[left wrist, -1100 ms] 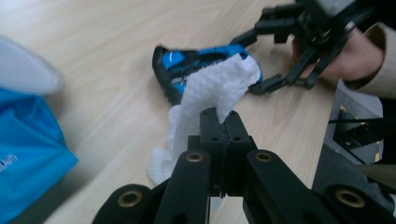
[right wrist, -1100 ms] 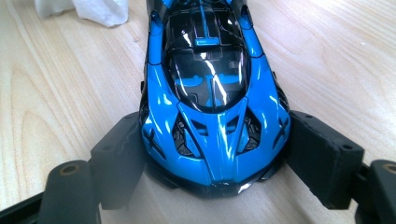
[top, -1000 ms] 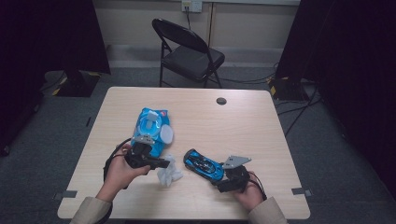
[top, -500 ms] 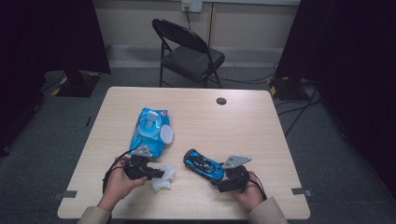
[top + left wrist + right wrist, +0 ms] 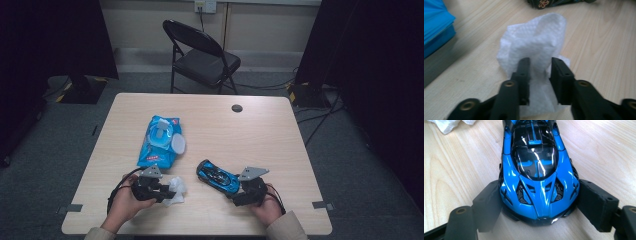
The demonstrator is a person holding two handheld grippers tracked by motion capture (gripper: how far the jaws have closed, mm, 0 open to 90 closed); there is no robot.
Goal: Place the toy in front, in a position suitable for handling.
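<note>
A crumpled white wipe (image 5: 175, 189) (image 5: 534, 42) lies on the table near its front left. My left gripper (image 5: 162, 192) (image 5: 540, 72) is low over it. Its jaws have just been opening, and a fold of the wipe stands loosely in the gap between them. A shiny blue and black toy car (image 5: 217, 176) (image 5: 536, 162) rests on the table to the right. My right gripper (image 5: 239, 192) (image 5: 539, 195) is shut on one end of the car, a pad against each side.
A blue pack of wipes (image 5: 160, 140) (image 5: 436, 27) with a white lid lies behind the left gripper. The wooden table (image 5: 260, 135) has a small black round cap (image 5: 237, 108) near its far edge. A black folding chair (image 5: 202, 55) stands beyond it.
My left hand has come down and toward the front edge with the wipe, which now rests on the table. The left jaws have parted. The right gripper and car stayed put.
</note>
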